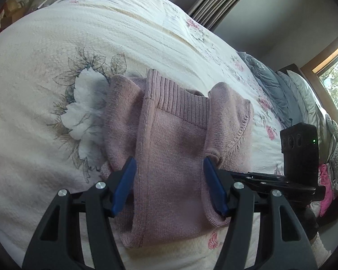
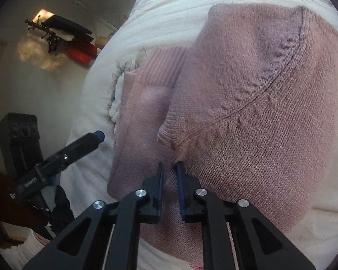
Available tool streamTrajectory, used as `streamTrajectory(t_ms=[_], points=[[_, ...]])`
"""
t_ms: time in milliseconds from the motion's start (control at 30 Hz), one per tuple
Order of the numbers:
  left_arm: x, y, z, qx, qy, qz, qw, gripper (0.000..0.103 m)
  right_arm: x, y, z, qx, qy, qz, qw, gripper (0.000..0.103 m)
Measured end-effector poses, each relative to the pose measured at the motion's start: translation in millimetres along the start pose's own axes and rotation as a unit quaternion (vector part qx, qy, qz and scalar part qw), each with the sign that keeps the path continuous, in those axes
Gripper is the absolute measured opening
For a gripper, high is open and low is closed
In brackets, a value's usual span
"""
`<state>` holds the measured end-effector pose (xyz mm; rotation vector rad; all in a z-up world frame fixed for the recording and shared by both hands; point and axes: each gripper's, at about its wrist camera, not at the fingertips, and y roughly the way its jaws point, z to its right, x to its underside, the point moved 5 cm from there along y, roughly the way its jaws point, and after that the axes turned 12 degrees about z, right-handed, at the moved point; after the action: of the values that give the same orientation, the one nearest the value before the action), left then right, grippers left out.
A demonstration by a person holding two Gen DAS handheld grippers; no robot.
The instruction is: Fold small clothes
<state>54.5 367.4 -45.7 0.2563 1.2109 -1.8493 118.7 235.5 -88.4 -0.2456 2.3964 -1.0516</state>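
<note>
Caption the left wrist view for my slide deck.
Open left gripper straddles a folded pink sweater on a floral bedspread.

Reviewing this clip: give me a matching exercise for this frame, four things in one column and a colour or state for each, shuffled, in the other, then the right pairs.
Things:
1. left gripper
2. right gripper
3. sweater
4. bedspread

States or colours:
A. cream with printed flowers
B. jaws nearly together, a narrow gap between them, over the knit
C. dusty pink knit, folded, ribbed band on top
D. jaws wide apart, one on each side of the folded middle panel

Pairs: 1-D, 2-B, 3-C, 4-A
</note>
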Motion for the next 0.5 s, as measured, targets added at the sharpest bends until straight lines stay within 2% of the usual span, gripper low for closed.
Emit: streamTrajectory(t_ms=[100,133,167,200,233,267,333,500], points=[[-0.9,-2.7,3.1,0.009,0.002,-0.001,1.0000,0.062,3.2,-10.4,-5.7,-0.005,-0.014,0.015,1.000,0.026],[-1.9,-1.9,4.9,0.011,0.003,-0.003,0.9999,0.062,3.6,-17.9,-8.8,-0.010,-0.016,0.024,1.000,0.034],[-3.0,-0.7,7.3,0.013,0.004,-0.005,0.9999,0.062,8.8,-25.9,-9.6,-0.015,-0.021,0.033,0.999,0.038],[-4.2,0.2,9.6,0.017,0.003,-0.007,0.9998,0.062,11.0,-35.0,-13.7,-0.013,-0.034,0.042,0.998,0.039],[-5.4,1.0,11.9,0.023,0.000,-0.010,0.9997,0.062,15.8,-43.2,-17.8,-0.004,-0.050,0.049,0.998,0.044],[-6.4,2.2,13.5,0.028,-0.002,-0.014,0.9995,0.062,19.9,-52.7,-22.2,0.004,-0.070,0.057,0.996,0.055],[-7.4,4.7,19.6,0.042,-0.010,-0.022,0.9988,0.063,33.1,-66.7,-27.7,0.008,-0.099,0.060,0.993,0.063],[-6.1,17.8,36.6,0.050,-0.003,-0.048,0.9976,0.064,65.8,-69.1,-37.6,0.043,-0.171,0.036,0.984,0.068]])
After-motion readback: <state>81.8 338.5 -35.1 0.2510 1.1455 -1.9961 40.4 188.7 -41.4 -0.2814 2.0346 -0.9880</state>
